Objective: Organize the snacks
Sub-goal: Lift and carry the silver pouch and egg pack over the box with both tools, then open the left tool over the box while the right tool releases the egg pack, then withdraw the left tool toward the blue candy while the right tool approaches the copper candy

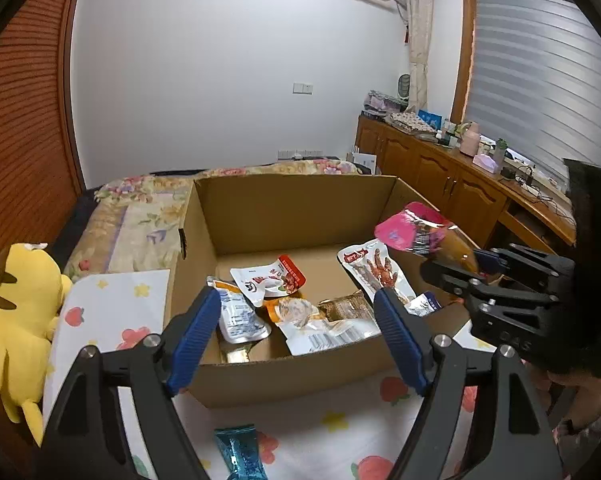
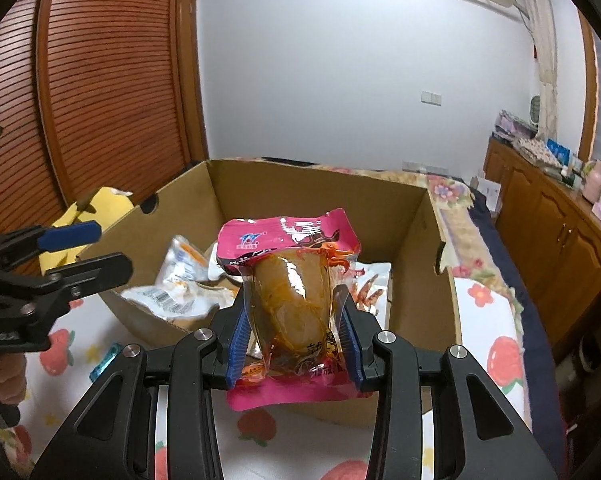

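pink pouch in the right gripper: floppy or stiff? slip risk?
Pink pouch likely semi-stiff: it stands up from the right gripper without drooping, probably because its brown filling is solid. The film is glossy, so it may slide if the grip loosens. The flat sealed edges look thin and would probably crumple if pushed against the cardboard box.

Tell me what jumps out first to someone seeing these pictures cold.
The pink snack pouch clamped in the right gripper, held over the near right corner of the open cardboard box. Next, the loose snack packets littering the box floor, with the left gripper open and empty at the near wall. A yellow plush toy sits left of the box.
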Available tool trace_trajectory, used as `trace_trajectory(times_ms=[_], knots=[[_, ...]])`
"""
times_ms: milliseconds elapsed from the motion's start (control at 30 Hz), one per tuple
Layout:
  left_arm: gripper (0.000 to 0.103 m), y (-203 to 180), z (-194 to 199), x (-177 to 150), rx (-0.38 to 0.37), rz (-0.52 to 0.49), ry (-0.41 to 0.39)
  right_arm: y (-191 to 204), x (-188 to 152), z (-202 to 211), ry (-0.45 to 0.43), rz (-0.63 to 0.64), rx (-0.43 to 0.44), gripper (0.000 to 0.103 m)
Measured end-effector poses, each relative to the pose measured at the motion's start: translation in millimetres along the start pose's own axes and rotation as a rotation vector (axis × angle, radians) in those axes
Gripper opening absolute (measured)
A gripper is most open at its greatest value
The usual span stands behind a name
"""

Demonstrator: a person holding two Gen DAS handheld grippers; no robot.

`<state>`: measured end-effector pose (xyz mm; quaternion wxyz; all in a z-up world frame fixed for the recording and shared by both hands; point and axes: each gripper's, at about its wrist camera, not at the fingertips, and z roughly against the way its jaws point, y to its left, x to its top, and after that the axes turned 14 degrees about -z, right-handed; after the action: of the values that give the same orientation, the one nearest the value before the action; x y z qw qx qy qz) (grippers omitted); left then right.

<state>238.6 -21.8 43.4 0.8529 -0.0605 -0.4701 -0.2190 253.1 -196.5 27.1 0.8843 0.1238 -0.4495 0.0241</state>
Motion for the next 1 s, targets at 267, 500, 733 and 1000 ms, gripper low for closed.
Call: trace_trajectory(times_ms=[267,500,733,1000], knots=[[0.094,0,16,-4,0.05,-0.024,-0.05,-2,1,-8,0.011,-0.004,0.002,0.042],[0.099,5,20,-9,0.089,-0.008,-0.064,-2,2,-12,0.03,-0.01,0.019,0.058],[0.1,10,26,-20,0.068,0.005,-0.076,-7,5,-8,0.021,-0.037,0.046,0.064],[0.1,5,31,-47,0.05,-0.026,-0.027,-6,-4,24,-0.025,-0.007,0.066,0.064]])
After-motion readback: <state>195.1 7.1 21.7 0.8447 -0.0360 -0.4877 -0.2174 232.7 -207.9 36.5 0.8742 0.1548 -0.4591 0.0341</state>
